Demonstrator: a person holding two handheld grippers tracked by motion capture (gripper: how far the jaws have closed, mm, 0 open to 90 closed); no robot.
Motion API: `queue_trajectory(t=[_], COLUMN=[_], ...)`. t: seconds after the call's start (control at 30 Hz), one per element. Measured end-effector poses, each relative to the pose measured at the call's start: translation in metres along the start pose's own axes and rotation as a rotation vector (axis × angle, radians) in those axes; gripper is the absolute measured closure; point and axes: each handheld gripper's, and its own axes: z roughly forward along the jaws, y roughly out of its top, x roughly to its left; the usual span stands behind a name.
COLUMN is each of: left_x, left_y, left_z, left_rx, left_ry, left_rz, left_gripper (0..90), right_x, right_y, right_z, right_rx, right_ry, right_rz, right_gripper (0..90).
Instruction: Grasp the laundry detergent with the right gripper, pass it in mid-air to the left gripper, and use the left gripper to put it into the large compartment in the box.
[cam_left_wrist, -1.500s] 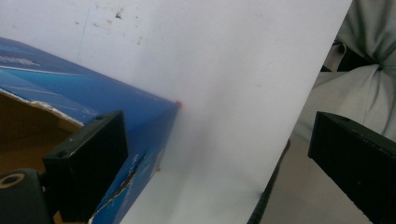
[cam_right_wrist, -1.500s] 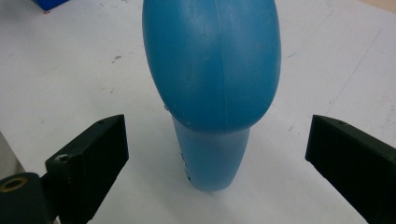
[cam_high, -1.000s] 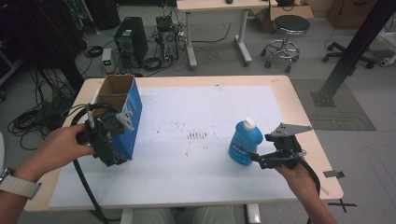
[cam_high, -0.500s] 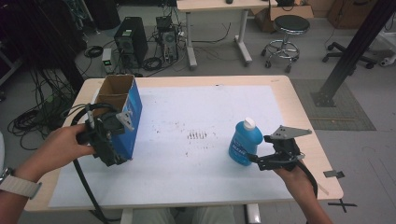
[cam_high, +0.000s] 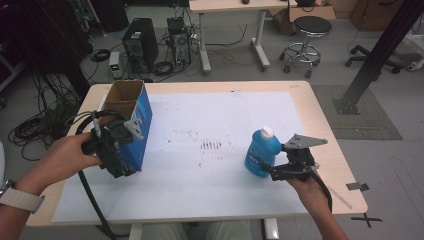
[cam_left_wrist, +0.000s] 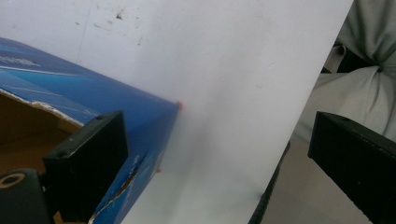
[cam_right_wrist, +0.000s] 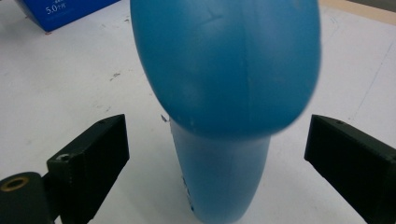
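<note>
A blue cardboard box (cam_high: 135, 117) with an open top stands at the table's left. My left gripper (cam_high: 119, 156) is at the box's near end, held by a hand. In the left gripper view the jaws stand wide open (cam_left_wrist: 219, 158), the left one in front of the blue box (cam_left_wrist: 70, 100) near its corner and the right one out past the table's edge. A blue bottle (cam_high: 260, 154) with a white cap stands at the right. My right gripper (cam_high: 272, 172) is against its near right side. In the right gripper view the blue bottle (cam_right_wrist: 224, 93) stands between the open jaws, untouched.
A white sheet (cam_high: 215, 115) with dark scuff marks (cam_high: 211, 145) covers the wooden table. Beyond the far edge are computer towers (cam_high: 139, 45), a desk (cam_high: 230, 30) and a stool (cam_high: 306, 30). A black post (cam_high: 375, 55) rises at the right. The person's lap (cam_left_wrist: 369, 70) lies beyond the near edge.
The right gripper has edged slightly left toward the bottle. The left gripper and the box have not visibly moved.
</note>
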Motion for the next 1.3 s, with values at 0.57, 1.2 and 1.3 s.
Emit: queue_trajectory(t=[0.57,1.2,1.3], left_x=[0.000,0.000,0.000], left_y=[0.000,0.000,0.000], left_z=[0.000,0.000,0.000], left_rx=[0.003,0.004,0.004], left_ry=[0.002,0.002,0.003], left_rz=[0.000,-0.001,-0.002], left_gripper=[5.7,5.7,5.7], right_x=[0.000,0.002,0.003], right_y=[0.003,0.000,-0.001], right_z=[0.018,0.022,0.022], right_rx=[-0.020,-0.068,-0.070], right_ry=[0.011,0.001,-0.004], right_rz=[0.025,0.018,0.014], right_gripper=[8.5,20.9,22.3])
